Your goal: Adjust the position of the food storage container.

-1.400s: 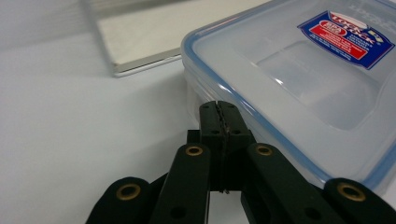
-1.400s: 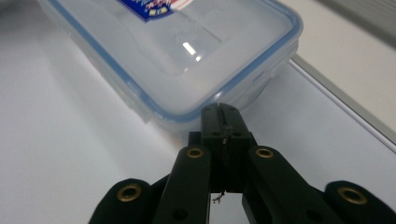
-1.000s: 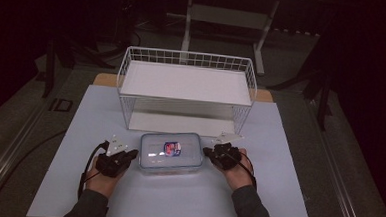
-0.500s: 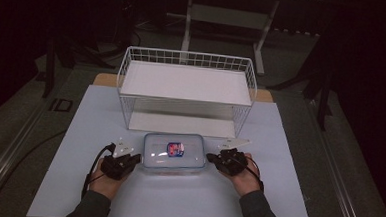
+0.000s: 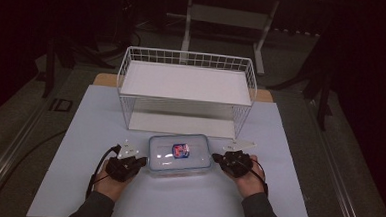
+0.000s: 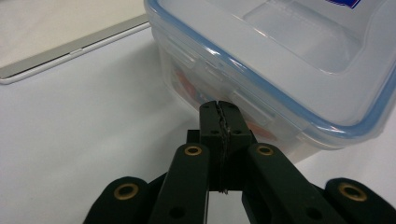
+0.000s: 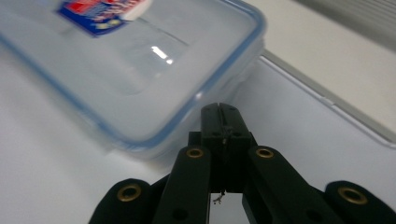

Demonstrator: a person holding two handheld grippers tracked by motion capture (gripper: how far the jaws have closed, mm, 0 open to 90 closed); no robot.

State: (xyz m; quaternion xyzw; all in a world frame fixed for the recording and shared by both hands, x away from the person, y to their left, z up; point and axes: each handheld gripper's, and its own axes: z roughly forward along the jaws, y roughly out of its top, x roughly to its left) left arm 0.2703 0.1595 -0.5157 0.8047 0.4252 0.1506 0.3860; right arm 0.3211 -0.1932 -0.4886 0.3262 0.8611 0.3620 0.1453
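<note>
I have a tool in each hand, and both are pressed together with nothing between the jaws: my left tool [image 5: 137, 163] sits at the left end of the clear plastic box [image 5: 179, 154], my right tool [image 5: 220, 159] at its right end. The box lies flat on the white bench [image 5: 79, 147], just in front of the white wire rack [image 5: 187, 83], with its blue-rimmed lid [image 6: 299, 60] on and something red inside (I cannot tell what). In the left gripper view my closed tips point at the latch flap [image 6: 219, 77] on the box's short side, very near it or touching; in the right gripper view the tips sit just beside the box's corner [image 7: 243, 51]. I judge this to be the step of squaring up to the box from both ends, with no hold taken. Next, I think, I must either spread the jaws to take a latch, or push in evenly from both sides, so the box does not skid.
</note>
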